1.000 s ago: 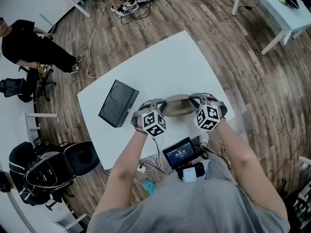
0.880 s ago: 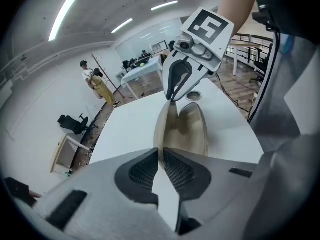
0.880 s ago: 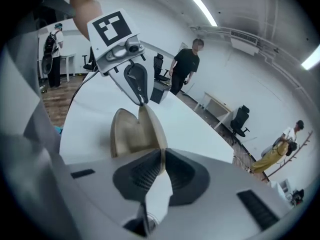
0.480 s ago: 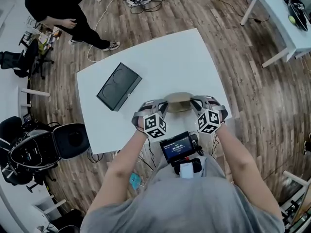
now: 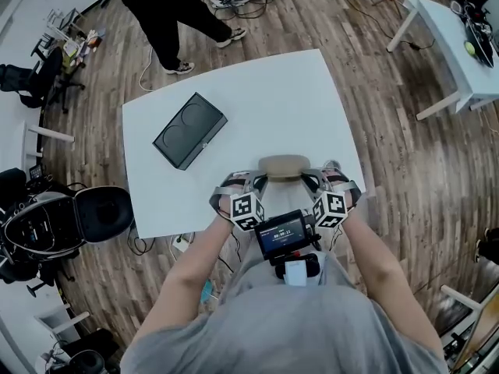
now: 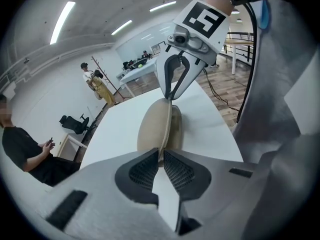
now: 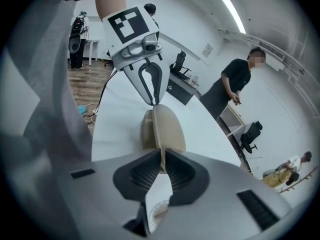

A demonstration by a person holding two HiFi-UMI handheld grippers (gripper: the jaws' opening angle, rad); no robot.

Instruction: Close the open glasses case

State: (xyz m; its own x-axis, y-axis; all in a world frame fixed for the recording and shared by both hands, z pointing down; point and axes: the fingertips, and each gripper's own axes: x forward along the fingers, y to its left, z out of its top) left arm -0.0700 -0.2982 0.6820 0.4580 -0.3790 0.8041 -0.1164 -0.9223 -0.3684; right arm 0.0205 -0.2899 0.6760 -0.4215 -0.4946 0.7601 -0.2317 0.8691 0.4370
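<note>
A beige glasses case (image 5: 284, 167) lies near the front edge of the white table (image 5: 257, 92), its two halves together along a thin seam. My left gripper (image 5: 257, 184) is shut on its left end and my right gripper (image 5: 310, 182) is shut on its right end. In the left gripper view the case (image 6: 159, 126) runs from my own gripper (image 6: 161, 159) to the right gripper (image 6: 170, 97) at its far end. The right gripper view mirrors this: the case (image 7: 163, 126) lies between my own gripper (image 7: 161, 164) and the left gripper (image 7: 152, 102).
A flat black box (image 5: 189, 130) lies on the table's left half. A person in black (image 5: 175, 6) stands beyond the far edge. A black chair (image 5: 97, 215) sits at the left, another white table (image 5: 460, 37) at the far right. A small screen (image 5: 282, 236) hangs at my chest.
Both grippers, still holding the case's ends, have come closer to the table's near edge. The person in black has walked from the left to behind the table.
</note>
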